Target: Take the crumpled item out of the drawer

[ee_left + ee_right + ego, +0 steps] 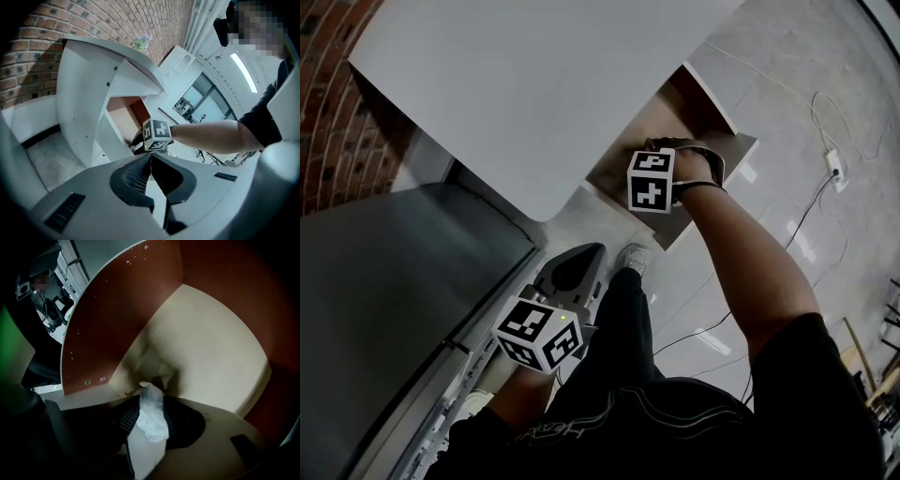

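The white bench (516,84) overhangs the drawer (642,127), which is pulled out so a tool can reach in from above. Well outside the drawer, the left gripper (150,161) waits, jaws together and empty. Inside the drawer, the right gripper (151,398) points down, its jaws pinching the crumpled item (152,420) near the floor, seemingly ready for lifting.

Readable text: none. Marker cubes (540,334) (652,181) on left gripper (150,155) and right gripper (152,401): black-and-white square codes only. Dark garment (609,441): pale script print across the cloth, illegible.
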A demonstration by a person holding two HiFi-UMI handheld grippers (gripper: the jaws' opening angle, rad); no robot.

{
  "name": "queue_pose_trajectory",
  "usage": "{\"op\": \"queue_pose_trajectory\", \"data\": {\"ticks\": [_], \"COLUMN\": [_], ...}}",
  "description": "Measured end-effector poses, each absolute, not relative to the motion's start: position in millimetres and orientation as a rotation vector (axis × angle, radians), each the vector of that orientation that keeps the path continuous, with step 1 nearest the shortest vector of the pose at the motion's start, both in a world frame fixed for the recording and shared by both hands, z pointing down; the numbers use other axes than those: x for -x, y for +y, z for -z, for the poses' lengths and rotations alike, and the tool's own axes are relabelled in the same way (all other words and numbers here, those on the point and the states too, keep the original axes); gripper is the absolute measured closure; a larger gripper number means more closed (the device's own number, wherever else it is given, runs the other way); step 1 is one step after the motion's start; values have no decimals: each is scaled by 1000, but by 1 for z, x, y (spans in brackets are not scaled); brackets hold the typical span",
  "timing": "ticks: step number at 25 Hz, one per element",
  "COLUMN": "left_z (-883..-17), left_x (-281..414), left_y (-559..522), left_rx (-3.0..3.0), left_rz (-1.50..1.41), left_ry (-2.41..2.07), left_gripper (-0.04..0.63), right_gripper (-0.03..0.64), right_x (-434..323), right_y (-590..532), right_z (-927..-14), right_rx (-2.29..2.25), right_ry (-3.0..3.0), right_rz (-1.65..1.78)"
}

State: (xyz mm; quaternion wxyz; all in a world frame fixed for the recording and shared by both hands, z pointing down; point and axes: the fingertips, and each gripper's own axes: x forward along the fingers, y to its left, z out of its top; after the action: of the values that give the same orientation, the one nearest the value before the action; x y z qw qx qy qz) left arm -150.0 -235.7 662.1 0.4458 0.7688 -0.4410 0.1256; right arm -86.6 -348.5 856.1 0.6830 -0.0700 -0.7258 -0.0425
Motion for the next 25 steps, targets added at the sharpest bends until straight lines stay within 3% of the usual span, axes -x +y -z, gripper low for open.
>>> {"op": "queue_pose_trajectory", "data": {"ticks": [9,25], "left_z": [-652,-581], "left_x": [148,131], "left_y": [-237,-218], "left_rx": [-1908,-2005], "left_rz": [-294,-304], "left_ry": [-1097,-1116], "left_gripper": [572,572], "right_gripper": [527,540], "right_x": [93,89], "right_y": [-352,-327], "right_z": [-835,-678], "right_rx": [115,-117], "right_ry": [-1656,-1952], "right_rz": [112,43]}}
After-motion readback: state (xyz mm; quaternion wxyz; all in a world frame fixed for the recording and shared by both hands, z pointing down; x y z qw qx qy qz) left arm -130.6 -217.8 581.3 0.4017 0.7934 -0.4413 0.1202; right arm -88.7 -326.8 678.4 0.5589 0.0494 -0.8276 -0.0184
